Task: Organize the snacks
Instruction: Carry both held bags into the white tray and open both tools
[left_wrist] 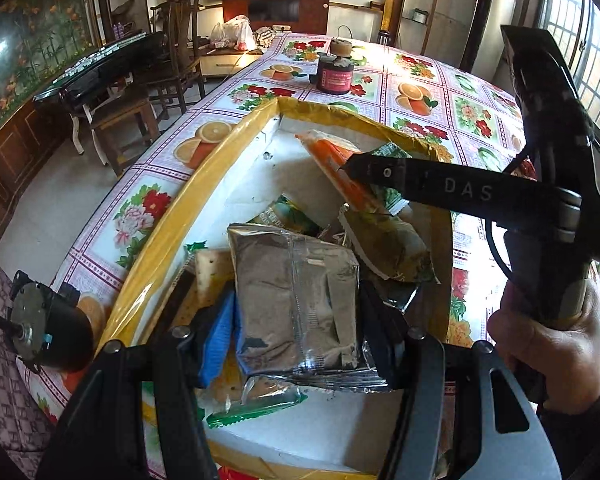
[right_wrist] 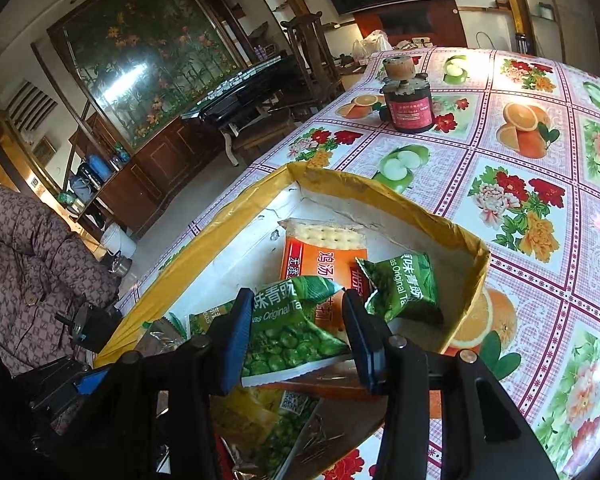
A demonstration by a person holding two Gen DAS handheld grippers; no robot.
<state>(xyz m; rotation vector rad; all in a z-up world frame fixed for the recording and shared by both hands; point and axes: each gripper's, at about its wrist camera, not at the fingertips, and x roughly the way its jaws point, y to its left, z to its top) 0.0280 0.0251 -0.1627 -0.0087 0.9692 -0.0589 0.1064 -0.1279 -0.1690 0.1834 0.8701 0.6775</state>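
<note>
A white foam box with a yellow taped rim (left_wrist: pixel 204 196) (right_wrist: pixel 220 224) sits on the floral tablecloth and holds several snack packets. My left gripper (left_wrist: pixel 296 320) is shut on a silver foil packet (left_wrist: pixel 296 280), low over the near end of the box, above cracker packs. My right gripper (right_wrist: pixel 296 312) (left_wrist: pixel 360 168) reaches in from the right and is shut on a green pea packet (right_wrist: pixel 292 332), which spans pad to pad. Beyond it lie an orange cracker pack (right_wrist: pixel 320 256) (left_wrist: pixel 332 160) and a second green pea packet (right_wrist: pixel 404 284). A yellow-green packet (left_wrist: pixel 392 240) lies between the two grippers.
A dark red cylindrical motor (left_wrist: pixel 336 74) (right_wrist: pixel 408 108) stands on the table beyond the box. Another grey and black motor (left_wrist: pixel 48 328) lies at the table's left edge beside the box. A person's hand (left_wrist: pixel 552 340) holds the right gripper. Wooden chairs stand left of the table.
</note>
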